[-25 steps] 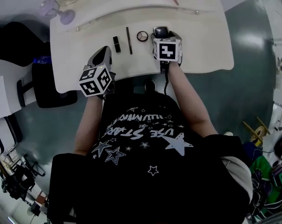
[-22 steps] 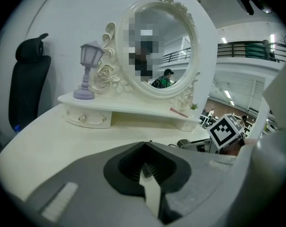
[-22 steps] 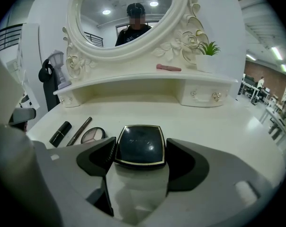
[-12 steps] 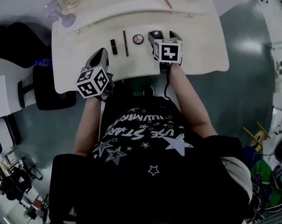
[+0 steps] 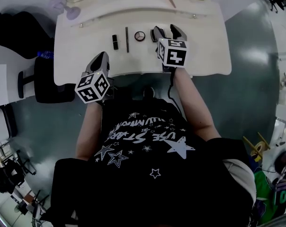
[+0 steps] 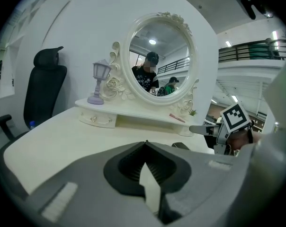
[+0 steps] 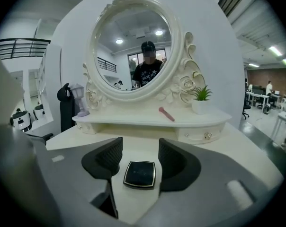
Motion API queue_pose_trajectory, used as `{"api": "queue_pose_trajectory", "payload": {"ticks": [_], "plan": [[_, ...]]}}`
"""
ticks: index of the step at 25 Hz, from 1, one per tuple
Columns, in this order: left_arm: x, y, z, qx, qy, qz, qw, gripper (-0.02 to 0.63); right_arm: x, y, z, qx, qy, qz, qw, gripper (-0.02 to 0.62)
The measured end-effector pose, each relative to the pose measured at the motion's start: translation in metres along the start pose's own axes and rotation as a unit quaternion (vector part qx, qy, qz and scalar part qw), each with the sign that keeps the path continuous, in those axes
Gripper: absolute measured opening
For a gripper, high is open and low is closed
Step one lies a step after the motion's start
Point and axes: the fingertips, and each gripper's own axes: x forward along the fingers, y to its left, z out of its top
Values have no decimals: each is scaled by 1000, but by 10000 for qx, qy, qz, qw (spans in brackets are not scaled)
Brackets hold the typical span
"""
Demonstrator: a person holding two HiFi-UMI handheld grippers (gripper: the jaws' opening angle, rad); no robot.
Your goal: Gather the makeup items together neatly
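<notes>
My right gripper [image 7: 140,156], jaws half apart and just narrowing, frames a black compact [image 7: 139,174] lying untouched on the white table [image 7: 249,143]; my left gripper [image 6: 145,143] is pinched closed, empty.

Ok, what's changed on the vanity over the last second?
The right tool has come up off the black square compact, which now lies free on the white vanity table between its parted jaws; those jaws have just been closing. The black lipstick, thin dark pencil and round compact kept their row, and the left tool, shut, stayed by the table's front edge.
</notes>
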Motion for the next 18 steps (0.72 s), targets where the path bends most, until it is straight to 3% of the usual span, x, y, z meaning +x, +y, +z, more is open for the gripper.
{"api": "queue_pose_trajectory", "payload": {"ticks": [11, 18], "plan": [[-6, 14, 2, 66, 64, -352, 9993, 3, -13, 18, 15, 210, -239, -218, 9993, 32], [-21, 48, 13, 140, 89, -667, 9976, 3, -31, 53, 19, 283, -450, -585, 9969, 29]]}}
